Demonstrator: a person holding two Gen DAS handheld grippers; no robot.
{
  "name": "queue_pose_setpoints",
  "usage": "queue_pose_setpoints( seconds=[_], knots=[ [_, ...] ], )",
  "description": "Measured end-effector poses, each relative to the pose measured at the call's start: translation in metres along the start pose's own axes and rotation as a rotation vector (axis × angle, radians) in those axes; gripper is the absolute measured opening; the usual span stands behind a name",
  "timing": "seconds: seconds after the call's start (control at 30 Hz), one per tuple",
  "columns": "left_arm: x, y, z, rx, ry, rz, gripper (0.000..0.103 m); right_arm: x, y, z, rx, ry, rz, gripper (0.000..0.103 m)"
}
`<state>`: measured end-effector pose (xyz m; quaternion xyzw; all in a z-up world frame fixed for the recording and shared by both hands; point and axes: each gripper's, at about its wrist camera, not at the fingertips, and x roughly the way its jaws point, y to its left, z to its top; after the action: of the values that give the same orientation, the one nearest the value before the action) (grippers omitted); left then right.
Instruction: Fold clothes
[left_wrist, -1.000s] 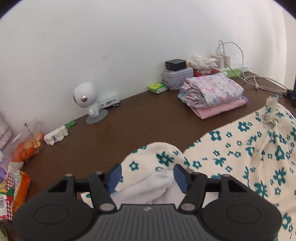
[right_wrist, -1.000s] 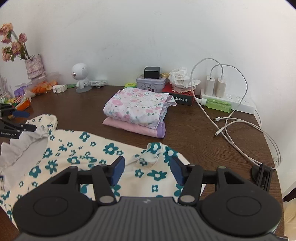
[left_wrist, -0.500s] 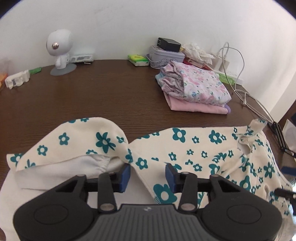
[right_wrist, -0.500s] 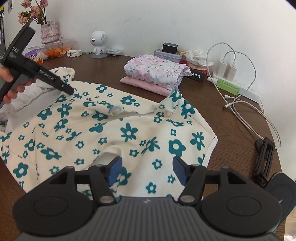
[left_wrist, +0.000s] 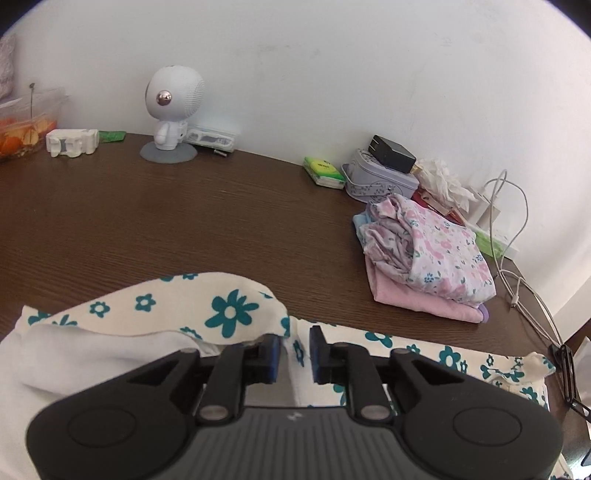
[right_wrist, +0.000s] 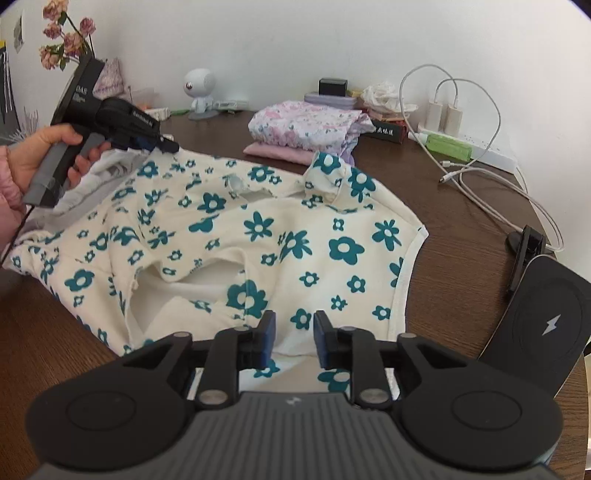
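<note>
A cream garment with teal flowers (right_wrist: 258, 229) lies spread on the brown table (right_wrist: 461, 229), its white lining showing at the left. A hand holds my left gripper (right_wrist: 168, 146) at the garment's far left corner. In the left wrist view its jaws (left_wrist: 295, 350) are opening, with a fold of the garment (left_wrist: 229, 306) draped over the left finger and cloth in the gap. My right gripper (right_wrist: 294, 338) hovers at the near hem. Its jaws are closing with cloth between them, and a gap shows on both sides.
A folded stack of pink floral clothes (right_wrist: 306, 125) sits behind the garment. Along the wall stand a white robot figure (left_wrist: 171, 107), a tin (left_wrist: 380, 177), tissues and a power strip (right_wrist: 491, 155) with trailing cables (right_wrist: 476, 177). A black charger stand (right_wrist: 543, 310) is at the right edge.
The left gripper rolled and shifted along the sleeve, and its jaws narrowed. The right gripper came down over the garment to its near hem, and its jaws narrowed too.
</note>
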<state>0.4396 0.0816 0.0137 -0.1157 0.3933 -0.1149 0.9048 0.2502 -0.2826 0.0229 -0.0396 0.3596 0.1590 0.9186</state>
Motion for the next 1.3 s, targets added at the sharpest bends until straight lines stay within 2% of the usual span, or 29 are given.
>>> queue_pose_setpoints(
  seconds=[0.03, 0.1, 0.23, 0.37, 0.4, 0.47, 0.53, 0.63, 0.77, 0.87, 0.93, 1.0, 1.07, 1.13, 1.23, 1.3],
  knots=[
    [-0.012, 0.000, -0.002, 0.023, -0.012, -0.007, 0.048, -0.011, -0.002, 0.001, 0.008, -0.037, -0.006, 0.061],
    [-0.039, -0.001, -0.009, 0.084, -0.042, -0.001, 0.063, -0.029, -0.002, 0.000, 0.007, -0.073, -0.007, 0.062],
    [-0.105, 0.002, -0.038, 0.267, -0.085, 0.054, 0.074, -0.044, 0.007, -0.012, -0.025, -0.056, 0.021, 0.064],
    [-0.154, 0.009, -0.087, 0.447, -0.039, 0.058, 0.074, -0.044, 0.028, -0.024, -0.058, -0.040, 0.056, 0.064],
    [-0.164, 0.012, -0.100, 0.487, -0.032, 0.073, 0.074, -0.044, 0.033, -0.024, -0.066, -0.044, 0.067, 0.064],
    [-0.177, 0.018, -0.123, 0.551, -0.018, 0.154, 0.074, -0.044, 0.054, -0.020, -0.110, -0.061, 0.104, 0.064],
    [-0.184, 0.025, -0.139, 0.572, 0.007, 0.195, 0.072, -0.042, 0.078, -0.011, -0.167, -0.078, 0.152, 0.064],
    [-0.190, 0.037, -0.152, 0.555, 0.045, 0.188, 0.066, -0.032, 0.125, 0.011, -0.259, -0.101, 0.239, 0.064],
    [-0.195, 0.054, -0.159, 0.541, 0.041, 0.250, 0.064, -0.010, 0.201, 0.039, -0.423, -0.113, 0.348, 0.063],
    [-0.189, 0.066, -0.157, 0.544, 0.044, 0.262, 0.064, 0.011, 0.248, 0.050, -0.532, -0.089, 0.399, 0.063],
    [-0.181, 0.072, -0.157, 0.556, 0.056, 0.264, 0.056, 0.024, 0.281, 0.054, -0.603, -0.061, 0.433, 0.063],
    [-0.176, 0.075, -0.155, 0.568, 0.074, 0.240, 0.031, 0.038, 0.310, 0.053, -0.676, -0.037, 0.437, 0.060],
    [-0.174, 0.077, -0.151, 0.564, 0.085, 0.194, 0.014, 0.051, 0.326, 0.053, -0.716, 0.009, 0.430, 0.052],
    [-0.172, 0.077, -0.147, 0.566, 0.079, 0.189, 0.014, 0.064, 0.336, 0.055, -0.723, 0.059, 0.419, 0.023],
    [-0.171, 0.077, -0.141, 0.576, 0.063, 0.191, 0.014, 0.076, 0.339, 0.057, -0.691, 0.118, 0.407, 0.005],
    [-0.172, 0.078, -0.136, 0.575, 0.046, 0.192, 0.014, 0.069, 0.333, 0.057, -0.662, 0.123, 0.434, 0.004]
  ],
)
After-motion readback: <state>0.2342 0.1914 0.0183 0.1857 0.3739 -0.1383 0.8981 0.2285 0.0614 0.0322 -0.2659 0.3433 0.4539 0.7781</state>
